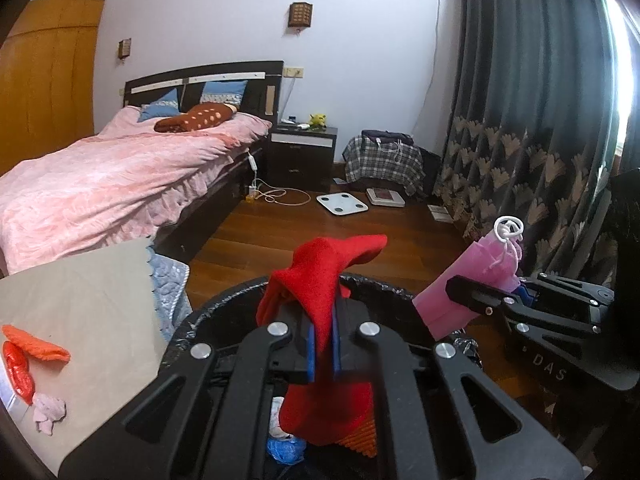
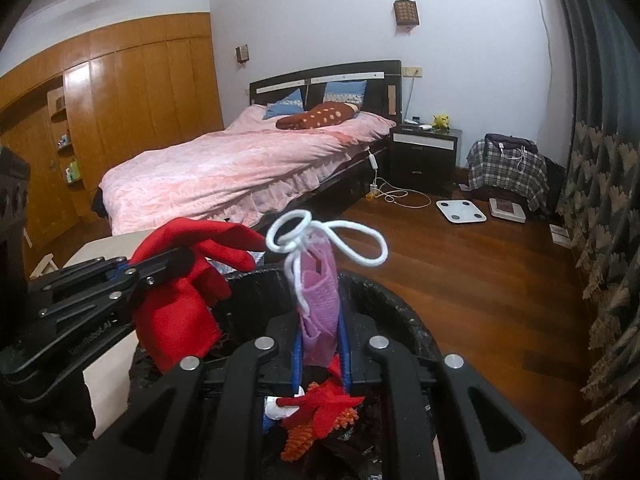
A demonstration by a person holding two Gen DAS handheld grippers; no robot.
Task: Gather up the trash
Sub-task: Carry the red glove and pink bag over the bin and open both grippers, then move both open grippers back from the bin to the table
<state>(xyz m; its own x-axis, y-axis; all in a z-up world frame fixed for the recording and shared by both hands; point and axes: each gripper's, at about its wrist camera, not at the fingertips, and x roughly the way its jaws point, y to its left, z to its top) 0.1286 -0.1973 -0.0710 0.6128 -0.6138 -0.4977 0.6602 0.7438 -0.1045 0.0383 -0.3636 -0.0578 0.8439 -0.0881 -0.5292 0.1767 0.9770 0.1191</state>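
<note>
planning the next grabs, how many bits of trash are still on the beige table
3: an orange fuzzy piece, a red shiny piece beside it, and a pale pink crumpled scrap nearer the camera. The frame edge may hide more.

**Both tongs clamped, side by side**

Your left tongs [image 1: 324,344] pinch a red cloth [image 1: 320,276] between nearly closed blue pads. Your right tongs [image 2: 322,344] grip a pink folded piece [image 2: 320,304] likewise. Both tilt downward, near each other, the left one on the left.

Pink bag [image 2: 320,300] in hand-held gripper [image 2: 322,344] above bin [image 2: 400,312]
</note>
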